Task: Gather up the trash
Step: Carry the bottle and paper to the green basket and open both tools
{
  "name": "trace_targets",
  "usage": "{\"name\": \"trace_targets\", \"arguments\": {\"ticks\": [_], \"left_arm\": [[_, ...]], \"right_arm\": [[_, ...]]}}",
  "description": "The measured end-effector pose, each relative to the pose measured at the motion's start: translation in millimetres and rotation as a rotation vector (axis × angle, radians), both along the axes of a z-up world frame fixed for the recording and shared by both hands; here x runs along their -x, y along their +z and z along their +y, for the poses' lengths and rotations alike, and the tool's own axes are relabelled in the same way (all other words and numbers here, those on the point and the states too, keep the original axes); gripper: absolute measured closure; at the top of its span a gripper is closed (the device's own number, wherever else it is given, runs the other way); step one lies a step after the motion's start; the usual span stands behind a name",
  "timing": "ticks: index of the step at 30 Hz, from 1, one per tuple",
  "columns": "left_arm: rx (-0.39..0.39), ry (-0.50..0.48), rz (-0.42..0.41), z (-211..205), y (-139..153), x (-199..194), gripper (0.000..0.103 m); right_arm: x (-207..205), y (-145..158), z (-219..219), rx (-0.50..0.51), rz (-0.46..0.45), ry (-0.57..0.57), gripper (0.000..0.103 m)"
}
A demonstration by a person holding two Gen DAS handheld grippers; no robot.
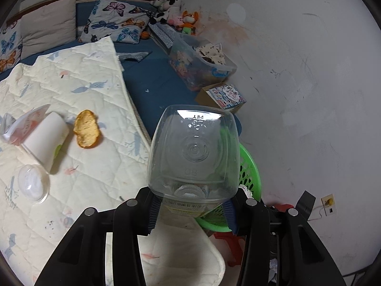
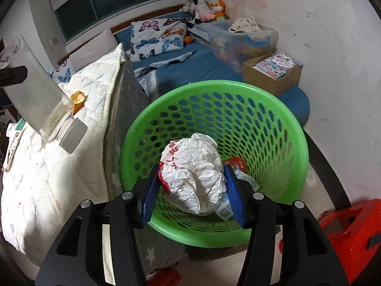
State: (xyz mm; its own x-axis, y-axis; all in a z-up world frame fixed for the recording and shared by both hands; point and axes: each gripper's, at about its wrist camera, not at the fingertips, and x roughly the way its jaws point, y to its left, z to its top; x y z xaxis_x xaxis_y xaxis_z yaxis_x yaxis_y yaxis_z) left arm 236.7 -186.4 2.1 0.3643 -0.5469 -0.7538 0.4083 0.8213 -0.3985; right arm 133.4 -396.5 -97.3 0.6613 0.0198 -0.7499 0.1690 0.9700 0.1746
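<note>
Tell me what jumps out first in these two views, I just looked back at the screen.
The bright green perforated plastic basket fills the right wrist view beside the bed, with a crumpled white printed paper wad held between the right tongs above it. In the left wrist view, the left tongs clamp a clear plastic bottle, base toward the camera.

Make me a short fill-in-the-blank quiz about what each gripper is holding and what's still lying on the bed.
1. The left gripper is clamped on a clear plastic ____.
2. The right gripper holds crumpled white paper above a ____ perforated basket.
3. A white paper cup lies on its ____ on the quilt.
4. The orange-brown peel lies beside that ____.

Missing words: bottle; green; side; cup
</note>
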Motion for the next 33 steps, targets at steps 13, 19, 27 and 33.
{"name": "trace_targets", "arguments": {"ticks": [13,19,27,33], "left_arm": [[-0.020,-0.050,0.031,-44.1,-16.3,-6.8,0.059],[-0.033,-0.079,0.042,-69.7,-30.8,-8.8,0.059],[-0.090,-0.112,0.081,-97.2,-61.4,-10.4,0.059],[-0.127,-0.142,0.124,-111.7,-80.9,-8.1,0.059]], "right_arm": [[19.8,8.3,-19.4,-0.020,-0.037,-0.054,0.041],[36.8,17.1,-30.2,-0.030,-0.070,-0.084,0.040],[58.0,21.3,-41.4,-0.042,-0.096,-0.121,0.038],[64.4,18.0,-48.1,-0.060,-0.095,-0.144,0.038]]}}
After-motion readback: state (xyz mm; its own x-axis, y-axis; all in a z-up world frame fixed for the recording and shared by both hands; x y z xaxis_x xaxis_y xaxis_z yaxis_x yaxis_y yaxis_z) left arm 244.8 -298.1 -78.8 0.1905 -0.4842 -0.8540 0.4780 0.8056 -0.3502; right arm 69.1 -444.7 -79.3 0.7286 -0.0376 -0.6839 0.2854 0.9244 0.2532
